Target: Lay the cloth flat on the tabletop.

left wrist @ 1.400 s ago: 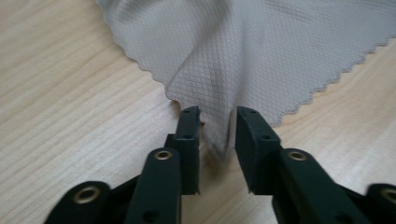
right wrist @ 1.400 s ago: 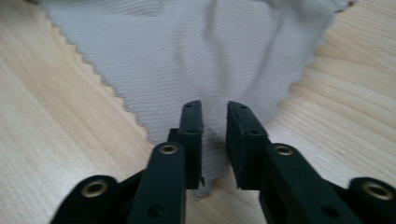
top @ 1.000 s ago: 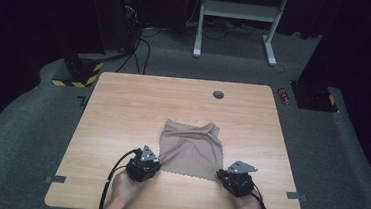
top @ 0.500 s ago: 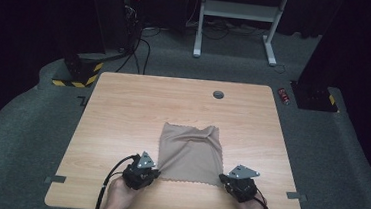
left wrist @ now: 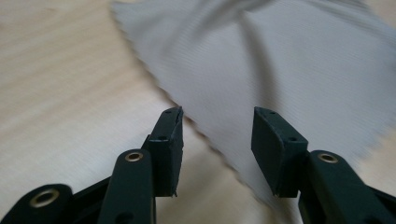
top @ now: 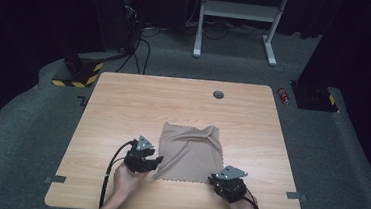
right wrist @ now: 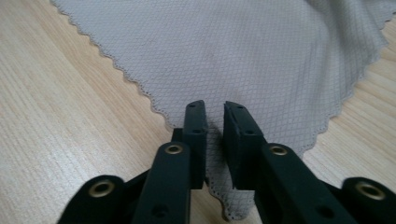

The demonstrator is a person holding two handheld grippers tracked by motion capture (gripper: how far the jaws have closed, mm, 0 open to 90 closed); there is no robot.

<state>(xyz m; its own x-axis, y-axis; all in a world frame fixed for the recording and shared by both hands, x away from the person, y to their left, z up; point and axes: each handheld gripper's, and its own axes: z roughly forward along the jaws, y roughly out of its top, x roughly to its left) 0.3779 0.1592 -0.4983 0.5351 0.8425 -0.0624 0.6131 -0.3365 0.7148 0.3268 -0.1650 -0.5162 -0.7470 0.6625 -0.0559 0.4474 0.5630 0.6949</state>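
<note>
progress: looks like the tan cloth (top: 189,152) is laid out on the wooden table (top: 123,104) and both near corners are getting let go; far edge is bunched, so smoothing is probably left
left gripper (left wrist: 217,128): jaws have just been opening, now wide, cloth's near-left corner under the gap, not pinched
right gripper (right wrist: 214,116): jaws narrow, have just been easing apart, cloth's near-right corner between them, pads look clear of it
cloth spot: near-middle of the table, well short of the table's round grommet hole (top: 218,94)
cloth look: thin, waffle weave, zigzag edges, mostly flat
</note>
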